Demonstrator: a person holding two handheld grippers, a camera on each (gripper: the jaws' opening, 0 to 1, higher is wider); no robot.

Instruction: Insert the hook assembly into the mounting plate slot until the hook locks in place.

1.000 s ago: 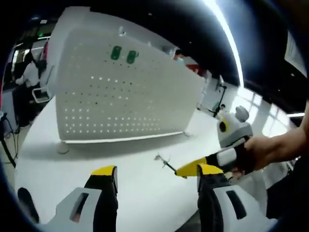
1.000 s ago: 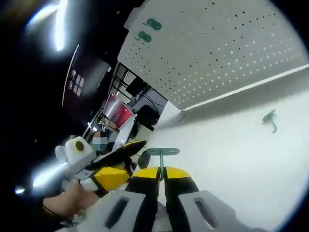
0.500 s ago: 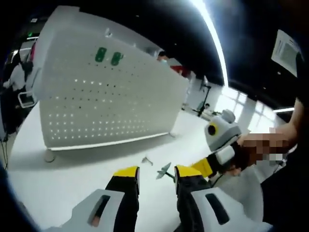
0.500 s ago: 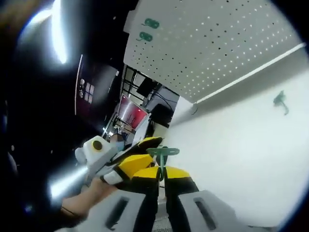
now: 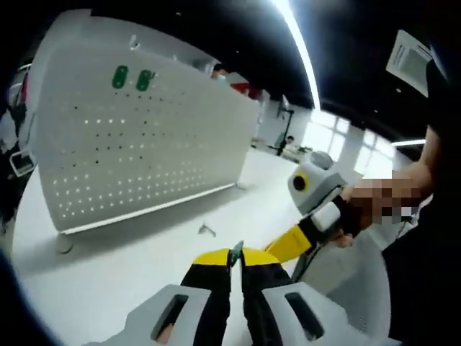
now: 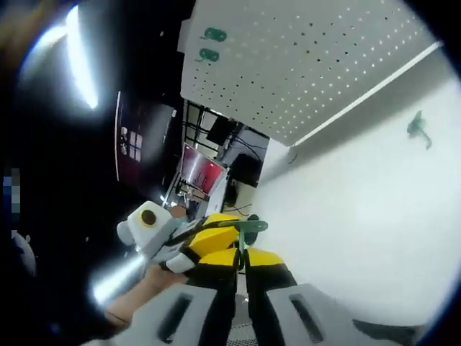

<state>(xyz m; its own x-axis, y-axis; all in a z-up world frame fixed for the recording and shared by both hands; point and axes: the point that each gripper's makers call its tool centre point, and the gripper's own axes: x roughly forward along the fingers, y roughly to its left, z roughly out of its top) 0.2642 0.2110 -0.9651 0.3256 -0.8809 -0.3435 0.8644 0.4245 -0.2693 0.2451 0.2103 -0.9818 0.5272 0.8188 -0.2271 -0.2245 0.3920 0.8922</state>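
Both sets of jaws are pressed together on the same little green hook (image 6: 242, 229): the right gripper (image 6: 241, 254) pinches its stem so the long axis runs straight up out of the jaws with the crossbar on top, and the left gripper (image 5: 235, 254) is nipping its tip. I'd let one gripper own it before carrying it to the white pegboard (image 5: 137, 144) at the far side. Another hook (image 5: 207, 230) lies on the table (image 5: 130, 252) near the board.
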